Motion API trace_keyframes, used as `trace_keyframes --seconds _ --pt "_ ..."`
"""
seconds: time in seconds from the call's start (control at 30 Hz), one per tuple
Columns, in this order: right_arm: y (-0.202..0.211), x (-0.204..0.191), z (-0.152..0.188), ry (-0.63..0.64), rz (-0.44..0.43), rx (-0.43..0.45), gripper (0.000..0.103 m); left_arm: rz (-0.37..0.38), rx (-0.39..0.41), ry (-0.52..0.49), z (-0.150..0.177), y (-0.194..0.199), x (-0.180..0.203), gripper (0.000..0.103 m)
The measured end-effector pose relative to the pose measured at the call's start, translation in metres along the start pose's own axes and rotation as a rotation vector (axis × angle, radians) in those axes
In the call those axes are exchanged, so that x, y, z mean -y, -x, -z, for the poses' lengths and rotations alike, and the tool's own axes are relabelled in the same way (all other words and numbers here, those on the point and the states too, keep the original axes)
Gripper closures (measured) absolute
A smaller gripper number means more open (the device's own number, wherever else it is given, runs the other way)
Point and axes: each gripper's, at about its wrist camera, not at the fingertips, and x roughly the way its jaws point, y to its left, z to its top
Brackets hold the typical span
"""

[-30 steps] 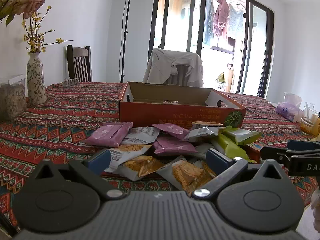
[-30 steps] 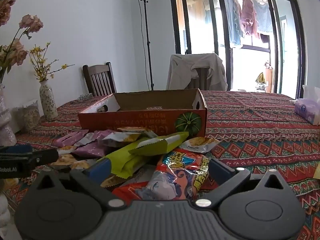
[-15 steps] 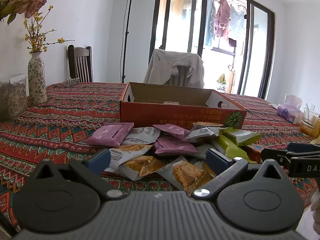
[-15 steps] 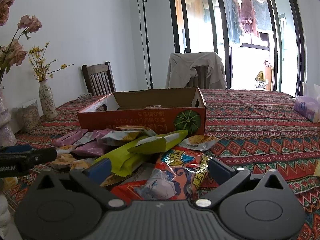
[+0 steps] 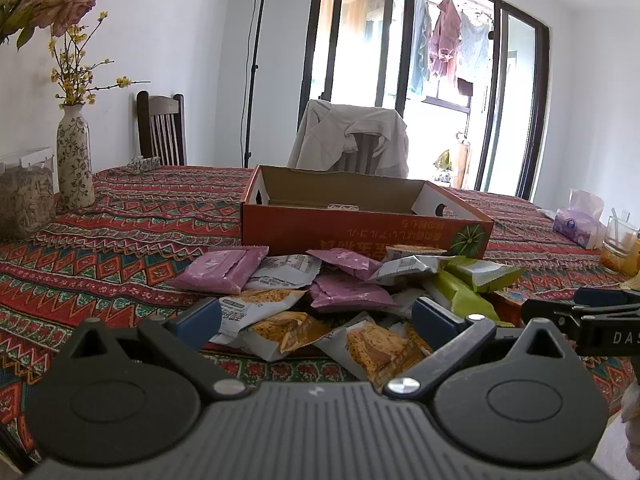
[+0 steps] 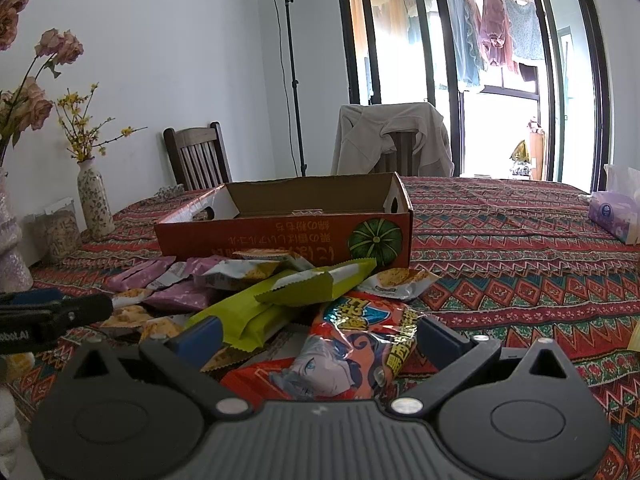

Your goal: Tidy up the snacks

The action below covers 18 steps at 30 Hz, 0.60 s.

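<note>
A pile of snack packets [image 5: 340,300] is spread at mid-frame in both views, just before an open orange box [image 5: 360,232] printed with a green pumpkin. Purple packets [image 5: 220,266] are seen at the pile's left, green bars [image 6: 280,300] lie crossed to its right, and a red bag [image 6: 352,344] lies at the lower centre of the right view.

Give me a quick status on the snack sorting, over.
Left tongs open, empty, over the orange cracker packets. Right tongs open, red snack bag between them, not gripped. Snacks piled before the orange box. Path to box clear.
</note>
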Motion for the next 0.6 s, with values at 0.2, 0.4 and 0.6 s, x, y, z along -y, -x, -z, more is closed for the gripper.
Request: trace_keyframes --seconds 0.2,0.4,0.6 --pt "0.0003 -0.0002 -0.0001 0.000 0.000 -0.001 0.000 0.004 0.003 0.003 0.0008 0.0009 -0.0003 0.000" --pt "0.0004 -0.0003 0.0001 0.000 0.000 -0.001 0.000 0.005 0.003 0.004 0.0011 0.0013 -0.0003 0.000" --pt "0.0006 -0.0002 0.0001 -0.001 0.000 -0.001 0.000 0.006 0.003 0.006 0.0011 0.0014 -0.0008 0.000"
